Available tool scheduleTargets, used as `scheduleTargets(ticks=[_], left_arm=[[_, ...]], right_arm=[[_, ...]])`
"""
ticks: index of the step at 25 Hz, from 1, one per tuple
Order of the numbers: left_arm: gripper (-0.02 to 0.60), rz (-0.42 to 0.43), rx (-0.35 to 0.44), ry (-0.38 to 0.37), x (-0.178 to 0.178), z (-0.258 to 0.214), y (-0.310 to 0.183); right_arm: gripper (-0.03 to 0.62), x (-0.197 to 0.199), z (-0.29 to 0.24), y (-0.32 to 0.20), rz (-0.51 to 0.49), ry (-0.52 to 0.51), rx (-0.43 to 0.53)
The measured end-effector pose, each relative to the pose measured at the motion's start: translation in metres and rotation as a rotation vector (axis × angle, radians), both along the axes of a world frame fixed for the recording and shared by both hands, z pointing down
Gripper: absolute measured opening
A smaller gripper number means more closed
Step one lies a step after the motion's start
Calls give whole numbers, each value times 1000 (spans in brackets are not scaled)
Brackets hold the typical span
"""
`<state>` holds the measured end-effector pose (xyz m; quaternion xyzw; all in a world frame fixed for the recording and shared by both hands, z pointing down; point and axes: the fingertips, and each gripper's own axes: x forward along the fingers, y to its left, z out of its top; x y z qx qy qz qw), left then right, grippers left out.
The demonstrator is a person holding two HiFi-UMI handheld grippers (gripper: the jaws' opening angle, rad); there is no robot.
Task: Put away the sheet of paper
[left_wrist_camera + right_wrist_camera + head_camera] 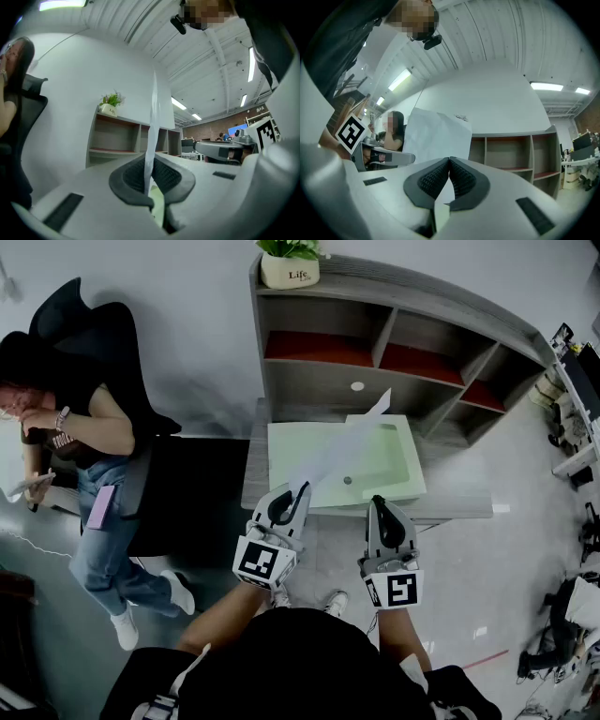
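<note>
Jaws of the left gripper [150, 165] pinch the sheet of paper [153, 117].

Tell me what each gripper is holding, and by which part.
Left gripper pinches the sheet of paper by its near end; right gripper is shut, holding nothing.
</note>
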<state>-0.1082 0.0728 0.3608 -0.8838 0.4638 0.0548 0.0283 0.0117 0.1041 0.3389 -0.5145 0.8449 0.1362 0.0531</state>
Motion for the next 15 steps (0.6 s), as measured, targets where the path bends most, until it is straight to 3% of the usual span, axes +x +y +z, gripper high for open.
scheduleTargets(ticks=[9,15], left_arm=[[6,50,-52,5,-9,12,7],[6,77,-45,7,-23,14,1]], right_arm=[[23,-9,4,7,32,-32,-22],[23,-18,3,6,65,-56,-12]])
